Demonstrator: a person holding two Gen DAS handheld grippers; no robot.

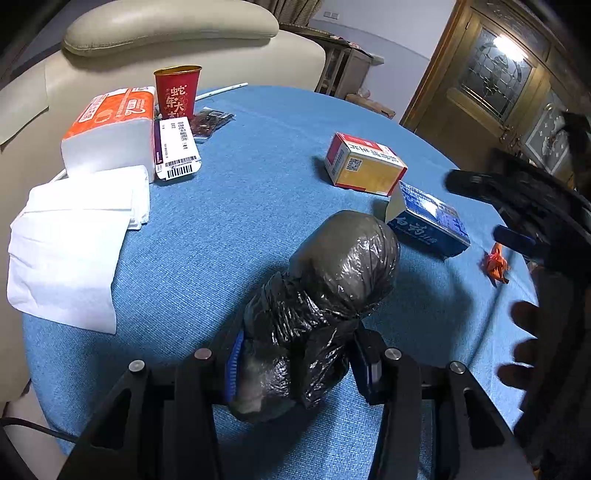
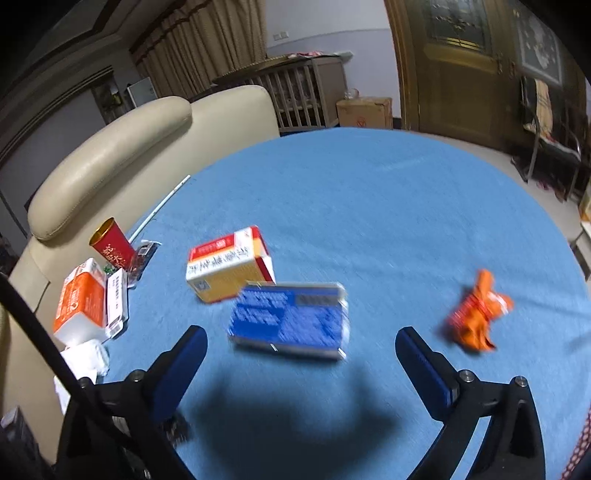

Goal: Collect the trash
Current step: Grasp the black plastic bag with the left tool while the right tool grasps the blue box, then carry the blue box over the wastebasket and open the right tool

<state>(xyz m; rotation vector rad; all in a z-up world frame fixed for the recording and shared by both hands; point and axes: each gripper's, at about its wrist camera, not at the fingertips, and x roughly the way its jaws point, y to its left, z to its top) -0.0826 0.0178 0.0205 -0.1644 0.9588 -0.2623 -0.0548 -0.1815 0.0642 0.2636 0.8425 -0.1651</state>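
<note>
My left gripper (image 1: 299,365) is shut on a crumpled black trash bag (image 1: 332,280) that bulges forward over the blue tablecloth (image 1: 240,221). My right gripper (image 2: 301,338) is open with wide jaws, hovering above the table. A blue box (image 2: 291,317) lies just ahead of its fingertips, untouched; the picture is blurred. Behind that box sits a red and yellow box (image 2: 229,266). An orange wrapper (image 2: 476,314) lies to the right of the right finger. In the left wrist view the blue box (image 1: 428,221), the red and yellow box (image 1: 364,164) and the wrapper (image 1: 495,264) lie right of the bag.
At the table's left stand a red cup (image 1: 177,92), an orange tissue pack (image 1: 110,133), a flat white carton (image 1: 177,147), a dark packet (image 1: 210,122) and loose white tissues (image 1: 74,240). A cream sofa (image 1: 166,29) backs the table. A person's fingers (image 1: 524,343) show at the right.
</note>
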